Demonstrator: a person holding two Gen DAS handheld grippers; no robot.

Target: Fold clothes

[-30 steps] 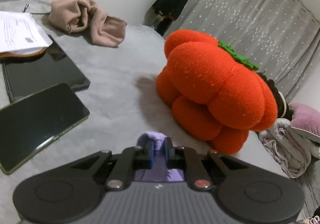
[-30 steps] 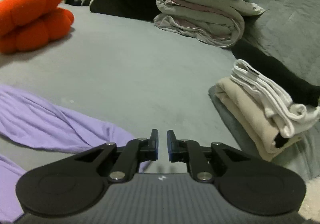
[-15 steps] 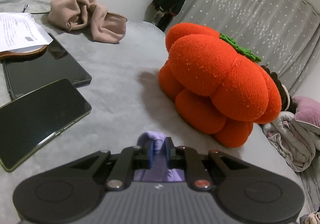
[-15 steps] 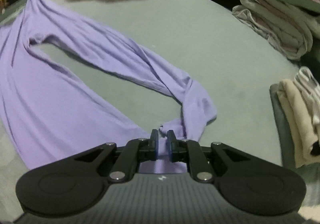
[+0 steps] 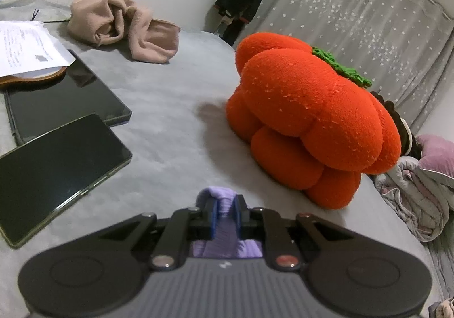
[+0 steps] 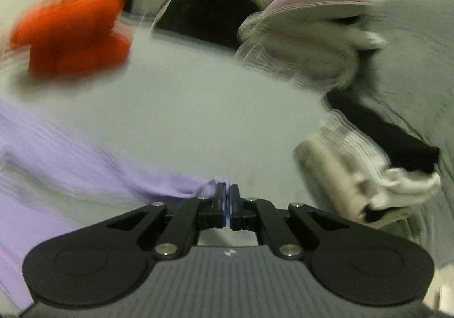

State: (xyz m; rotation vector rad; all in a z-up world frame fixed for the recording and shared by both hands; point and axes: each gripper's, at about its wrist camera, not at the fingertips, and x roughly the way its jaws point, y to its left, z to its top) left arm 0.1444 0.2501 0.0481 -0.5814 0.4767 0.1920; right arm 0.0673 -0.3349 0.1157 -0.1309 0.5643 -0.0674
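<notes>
The purple garment [image 6: 71, 153] lies stretched over the grey bed [image 6: 212, 108], running from the left edge to my right gripper [image 6: 227, 193]. That gripper's fingers are pressed together with the cloth's end bunched at their tips; the right wrist view is heavily blurred. In the left wrist view, my left gripper [image 5: 225, 204] is shut on a fold of the same purple garment [image 5: 217, 194], which bulges up between the blue pads just above the bed.
An orange pumpkin plush [image 5: 306, 125] sits right of the left gripper. Two dark tablets [image 5: 56, 164], papers [image 5: 25, 45] and a crumpled beige garment [image 5: 122, 25] lie to its left. Folded clothes [image 6: 369, 176] and a bedding pile [image 6: 306, 42] are on the right.
The right gripper swung down over the garment's end, closed its fingers there, and is now moving fast. The left gripper has crept slightly forward, still holding its fold.
</notes>
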